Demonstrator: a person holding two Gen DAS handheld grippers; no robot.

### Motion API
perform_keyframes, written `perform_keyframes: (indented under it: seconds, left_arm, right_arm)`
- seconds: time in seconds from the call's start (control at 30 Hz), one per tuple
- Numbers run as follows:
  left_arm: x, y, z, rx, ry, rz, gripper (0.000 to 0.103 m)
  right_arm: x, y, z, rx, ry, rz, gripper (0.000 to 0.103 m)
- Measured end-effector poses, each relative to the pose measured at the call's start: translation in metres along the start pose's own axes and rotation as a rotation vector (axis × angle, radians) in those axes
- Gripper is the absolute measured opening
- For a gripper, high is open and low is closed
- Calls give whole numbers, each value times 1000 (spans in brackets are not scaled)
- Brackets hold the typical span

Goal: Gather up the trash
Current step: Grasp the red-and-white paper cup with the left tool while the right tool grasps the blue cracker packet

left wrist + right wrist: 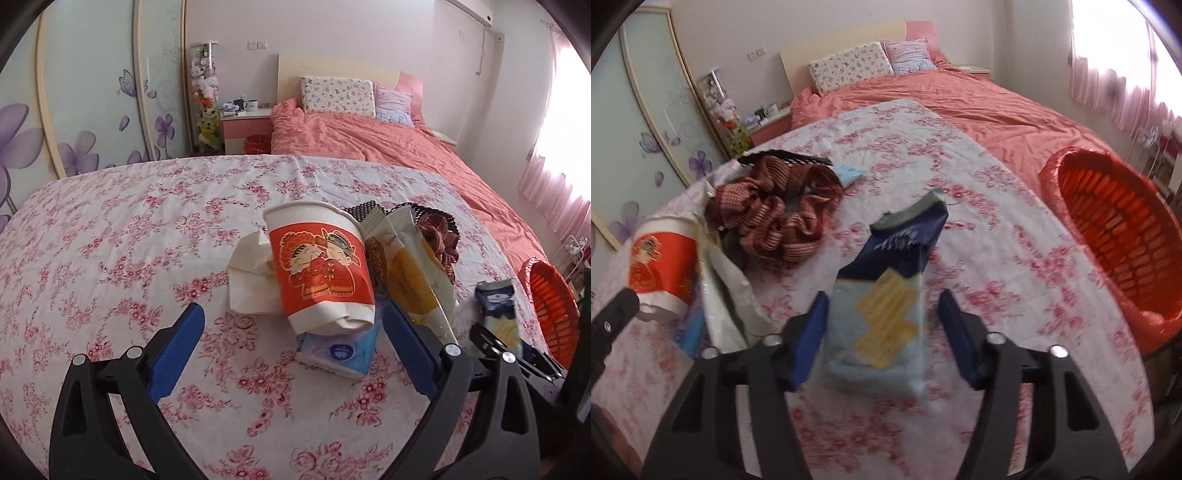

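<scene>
Blue snack wrapper [886, 295] lies between the spread right gripper [884, 332] fingers — left gripper [291, 339] also spread.

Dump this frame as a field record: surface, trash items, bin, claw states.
surface: floral pink-and-white cloth
left claw: open, facing crushed red-and-white paper cup
right claw: open, around navy-and-yellow snack wrapper
bin: orange slatted plastic basket, right of cloth
other: crumpled white tissue, brown striped scrunchie
</scene>
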State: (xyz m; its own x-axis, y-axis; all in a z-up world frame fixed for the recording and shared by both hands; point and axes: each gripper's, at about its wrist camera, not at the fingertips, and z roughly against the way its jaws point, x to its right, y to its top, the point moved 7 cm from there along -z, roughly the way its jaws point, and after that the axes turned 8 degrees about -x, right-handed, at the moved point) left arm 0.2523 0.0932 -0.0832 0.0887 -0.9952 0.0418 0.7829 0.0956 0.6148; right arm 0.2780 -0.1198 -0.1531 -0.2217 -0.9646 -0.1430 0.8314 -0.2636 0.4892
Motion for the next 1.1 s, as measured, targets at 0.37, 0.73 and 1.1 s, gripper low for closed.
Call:
perform_keyframes:
  seconds: [0.37, 0.73, 1.1]
  left_arm:
    - [7, 8, -33, -54, 63, -7, 96]
    - [8, 20, -38, -49, -19, -12, 70]
    - [9, 18, -25, -17, -44, -25, 66]
  right_arm:
    - [16, 3, 1, 7, -10, 0, 51]
    - [15, 6, 0, 5, -11, 22, 47]
    - [15, 4, 10, 19, 8, 26, 42]
